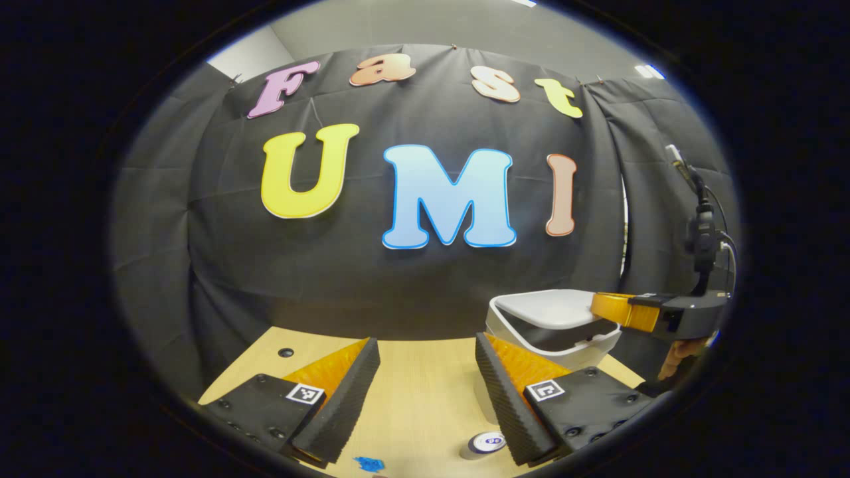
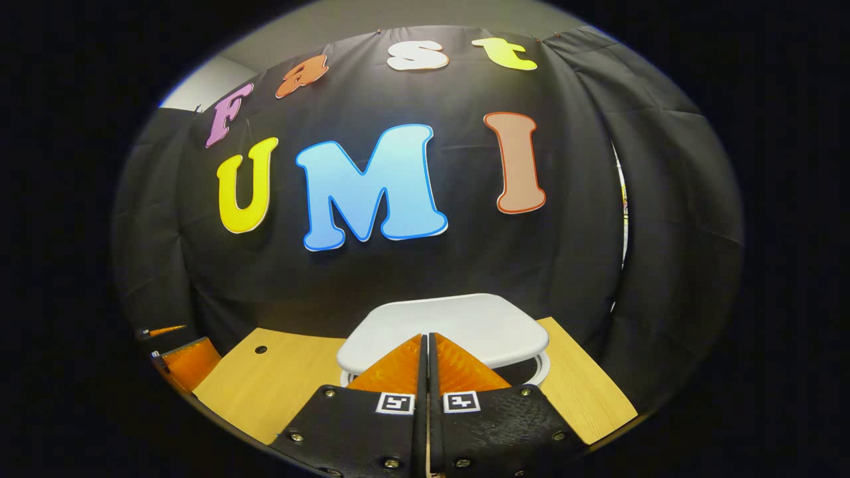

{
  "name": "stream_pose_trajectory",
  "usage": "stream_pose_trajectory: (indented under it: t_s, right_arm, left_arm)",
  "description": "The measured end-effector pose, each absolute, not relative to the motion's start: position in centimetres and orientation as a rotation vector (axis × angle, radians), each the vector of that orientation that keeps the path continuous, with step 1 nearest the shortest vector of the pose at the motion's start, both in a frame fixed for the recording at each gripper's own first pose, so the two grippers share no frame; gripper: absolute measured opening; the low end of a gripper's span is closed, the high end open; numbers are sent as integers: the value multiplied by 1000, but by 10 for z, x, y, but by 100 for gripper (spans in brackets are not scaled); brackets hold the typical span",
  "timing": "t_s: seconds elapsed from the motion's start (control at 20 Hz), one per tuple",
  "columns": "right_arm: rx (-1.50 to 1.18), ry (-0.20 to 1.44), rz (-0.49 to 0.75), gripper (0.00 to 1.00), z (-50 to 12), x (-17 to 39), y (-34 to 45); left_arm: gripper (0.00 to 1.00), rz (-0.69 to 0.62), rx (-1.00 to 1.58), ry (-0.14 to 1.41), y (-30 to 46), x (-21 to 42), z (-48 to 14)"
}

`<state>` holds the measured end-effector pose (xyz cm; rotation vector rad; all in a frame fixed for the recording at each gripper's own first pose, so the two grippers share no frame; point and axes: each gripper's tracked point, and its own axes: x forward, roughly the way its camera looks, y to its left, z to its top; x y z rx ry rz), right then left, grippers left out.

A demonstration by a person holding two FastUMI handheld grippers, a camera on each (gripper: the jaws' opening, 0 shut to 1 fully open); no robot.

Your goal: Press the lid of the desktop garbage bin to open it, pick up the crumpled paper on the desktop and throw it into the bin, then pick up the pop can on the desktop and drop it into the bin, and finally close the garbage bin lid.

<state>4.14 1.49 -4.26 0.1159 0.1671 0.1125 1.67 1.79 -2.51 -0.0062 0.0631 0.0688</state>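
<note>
The right tongs [image 2: 426,345] sit directly over the front edge of the garbage bin [image 2: 443,326], fingers pressed flat together with nothing between them, tips pointing straight across the white lid, and that is the relation that matters: the lid lies dead ahead and just under those closed tips, so a short push down looks like all the opening press needs. From the left gripper view the same story shows side-on, the right tongs [image 1: 607,309] reaching in from the bin's right with the tip over the lid of the garbage bin [image 1: 554,318]; whether it is touching the plastic I cannot tell. The lid is down, so by my reckoning the first step is not yet done. The left tongs [image 1: 425,392] hang wide open and empty, to the bin's left and nearer the viewer, over the bare desk [image 1: 425,378]. Just in front of the bin on that side, beside the left tongs' fingers, stands the pop can [image 1: 483,443], upright, its top facing the camera, so its long axis runs vertical. The left hand is plainly the nearer one for it. Count: one bin, one can, two tongs. A small blue scrap [image 1: 368,463] lies on the desk left of the can; whether that is the crumpled paper I cannot say.
</note>
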Motion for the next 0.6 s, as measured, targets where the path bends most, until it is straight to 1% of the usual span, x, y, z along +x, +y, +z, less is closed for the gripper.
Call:
stream_pose_trajectory:
  t_s: [0.25, 0.6]
  right_arm:
    - [114, 125, 118, 1, -22, 33, 15]
    - [105, 135, 135, 2, -25, 29, 22]
  left_arm:
    - [95, 66, -14, 65, 16, 16, -26]
    - [95, 77, -15, 67, 19, 14, -29]
